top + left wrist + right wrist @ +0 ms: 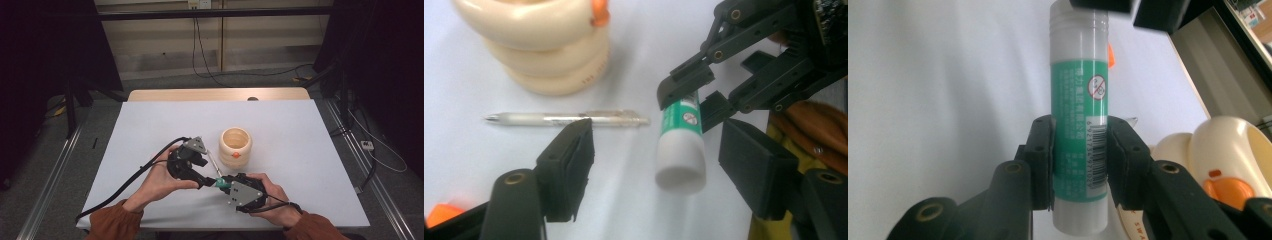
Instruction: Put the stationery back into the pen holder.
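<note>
Glue stick (1079, 135) sits clamped in the right tool (1079, 165), free between the left tool's (659, 150) parted jaws.

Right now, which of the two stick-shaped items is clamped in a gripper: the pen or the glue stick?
The green-and-white glue stick: the right gripper pinches its labelled body. The clear pen lies loose on the table beside the cream holder.

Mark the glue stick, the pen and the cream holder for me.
glue stick (1079, 95): right gripper view, green label.
pen (559, 119): left gripper view, clear barrel.
cream holder (235, 145): high view, outer wall.
</note>
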The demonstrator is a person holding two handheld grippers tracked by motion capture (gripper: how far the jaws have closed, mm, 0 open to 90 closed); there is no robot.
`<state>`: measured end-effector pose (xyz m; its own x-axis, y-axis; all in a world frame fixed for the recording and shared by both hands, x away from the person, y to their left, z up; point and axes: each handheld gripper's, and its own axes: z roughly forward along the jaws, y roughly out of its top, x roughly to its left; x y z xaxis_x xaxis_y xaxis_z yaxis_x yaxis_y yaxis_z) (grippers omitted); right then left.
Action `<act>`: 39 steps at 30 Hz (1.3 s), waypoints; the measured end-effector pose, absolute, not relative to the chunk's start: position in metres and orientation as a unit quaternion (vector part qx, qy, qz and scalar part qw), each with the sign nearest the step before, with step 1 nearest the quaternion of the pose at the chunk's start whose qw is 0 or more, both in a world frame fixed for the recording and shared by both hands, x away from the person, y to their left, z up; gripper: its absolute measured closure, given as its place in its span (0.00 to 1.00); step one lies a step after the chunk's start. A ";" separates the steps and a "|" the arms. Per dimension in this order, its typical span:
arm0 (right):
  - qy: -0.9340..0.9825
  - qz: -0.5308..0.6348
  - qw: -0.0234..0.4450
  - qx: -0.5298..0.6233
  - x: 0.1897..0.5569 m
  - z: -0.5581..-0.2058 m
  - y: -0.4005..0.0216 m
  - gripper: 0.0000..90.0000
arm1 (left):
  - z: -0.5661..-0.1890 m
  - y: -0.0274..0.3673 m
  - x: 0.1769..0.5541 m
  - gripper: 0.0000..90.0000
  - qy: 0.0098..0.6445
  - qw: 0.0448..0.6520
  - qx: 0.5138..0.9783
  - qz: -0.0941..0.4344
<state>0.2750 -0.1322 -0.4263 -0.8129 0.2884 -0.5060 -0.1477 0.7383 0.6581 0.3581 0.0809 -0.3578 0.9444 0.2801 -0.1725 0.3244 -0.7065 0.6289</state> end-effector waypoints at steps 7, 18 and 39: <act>0.875 0.383 0.282 0.095 0.285 -0.421 -0.143 0.74 | -0.363 0.109 0.356 0.17 0.189 0.346 0.919 0.003; 0.855 0.421 0.260 0.153 0.295 -0.416 -0.154 0.74 | -0.373 0.163 0.361 0.07 0.251 0.394 0.883 0.046; 0.804 0.494 0.230 0.236 0.317 -0.398 -0.170 0.74 | -0.399 0.221 0.345 0.06 0.326 0.442 0.825 0.131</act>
